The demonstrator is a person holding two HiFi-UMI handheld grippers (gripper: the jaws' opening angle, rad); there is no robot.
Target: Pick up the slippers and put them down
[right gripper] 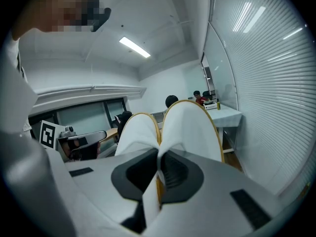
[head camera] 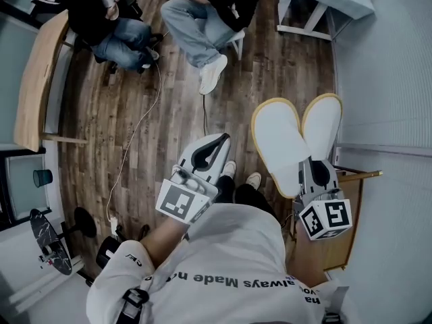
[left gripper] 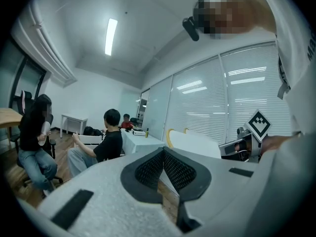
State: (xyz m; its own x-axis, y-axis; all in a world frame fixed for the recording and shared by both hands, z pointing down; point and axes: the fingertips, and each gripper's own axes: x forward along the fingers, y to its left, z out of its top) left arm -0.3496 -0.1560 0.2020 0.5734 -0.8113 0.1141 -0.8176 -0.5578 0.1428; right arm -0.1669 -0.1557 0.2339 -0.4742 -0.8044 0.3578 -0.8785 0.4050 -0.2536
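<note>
wood floor [head camera: 101, 113], right hand-held gripper [head camera: 312, 167] pinching slippers [head camera: 283, 137], heels hidden, left hand-held gripper [head camera: 219, 142] closed

Upside-down print "always Made" across the person's white shirt [head camera: 233, 245], remainder unreadable

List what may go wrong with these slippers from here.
1. The right gripper pinches both slippers by a thin edge only, so one may slide out when they are set down.
2. They stick out far beyond the jaws, close to the blinds. A swing could brush them.
3. The left gripper is shut and empty, so nothing backs up the hold.
</note>
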